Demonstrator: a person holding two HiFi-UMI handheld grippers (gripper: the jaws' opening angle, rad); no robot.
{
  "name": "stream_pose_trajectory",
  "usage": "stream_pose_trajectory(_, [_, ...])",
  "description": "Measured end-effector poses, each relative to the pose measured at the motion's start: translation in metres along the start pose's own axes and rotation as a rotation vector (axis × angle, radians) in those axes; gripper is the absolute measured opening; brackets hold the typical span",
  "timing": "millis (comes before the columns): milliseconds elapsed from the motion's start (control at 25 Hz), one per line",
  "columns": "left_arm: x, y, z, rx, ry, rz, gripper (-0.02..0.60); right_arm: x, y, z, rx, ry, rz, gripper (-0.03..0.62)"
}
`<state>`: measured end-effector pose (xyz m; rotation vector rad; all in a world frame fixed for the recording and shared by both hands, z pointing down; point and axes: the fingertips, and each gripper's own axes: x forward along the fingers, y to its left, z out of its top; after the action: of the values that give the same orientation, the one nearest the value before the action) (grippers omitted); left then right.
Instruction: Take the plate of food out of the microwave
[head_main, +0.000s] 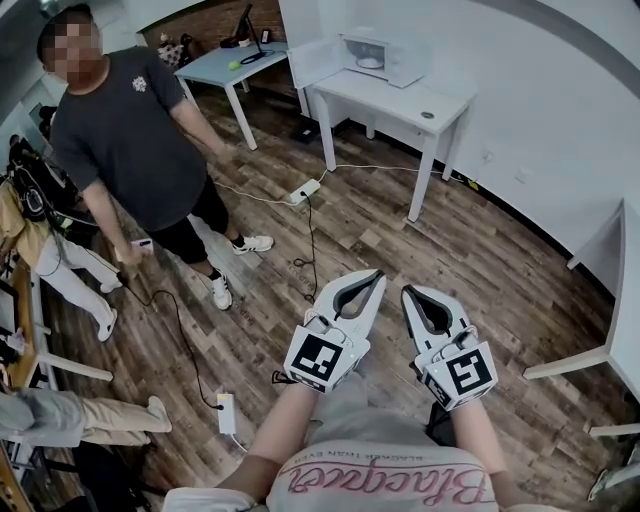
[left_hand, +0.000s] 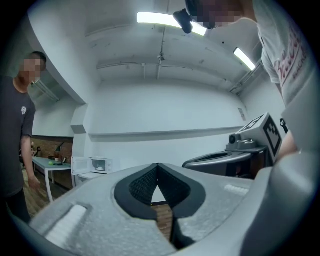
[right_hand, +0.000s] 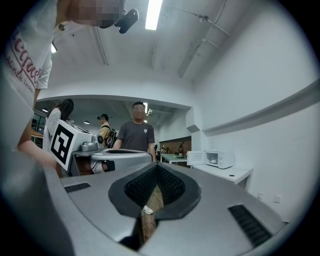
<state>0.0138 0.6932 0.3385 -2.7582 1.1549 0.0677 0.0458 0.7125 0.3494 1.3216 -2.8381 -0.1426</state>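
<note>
One plank floor (head_main: 420, 230) spans the room. One person (head_main: 130, 140) in a dark T-shirt stands at far left. Two tables stand at the far end: a white tabletop (head_main: 400, 105) and, left of it, a pale blue tabletop (head_main: 215, 65). One microwave (head_main: 385, 60), door open, sits on the white tabletop. The plate of food (head_main: 370, 62) is inside it, well apart from both tools.

The left hand-held gripper (head_main: 375, 276) and right hand-held gripper (head_main: 408, 293), both near, have their jaws together and hold nothing. Two power strips with cables lie on the floor, one far (head_main: 305, 190) and one near (head_main: 226, 412). Pink script on the wearer's shirt (head_main: 380, 485) is illegible.
</note>
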Motion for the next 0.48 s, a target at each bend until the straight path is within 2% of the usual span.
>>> stream_pose_trajectory(200, [0.017, 0.038, -0.009, -0.071, -0.014, 0.012, 0.005, 0.034, -0.012, -0.003, -0.008, 0.021, 0.002, 0.006])
stream_pose_trajectory(480, [0.042, 0.088, -0.013, -0.064, -0.020, 0.034, 0.005, 0.087, -0.030, -0.003, -0.024, 0.032, 0.019, 0.006])
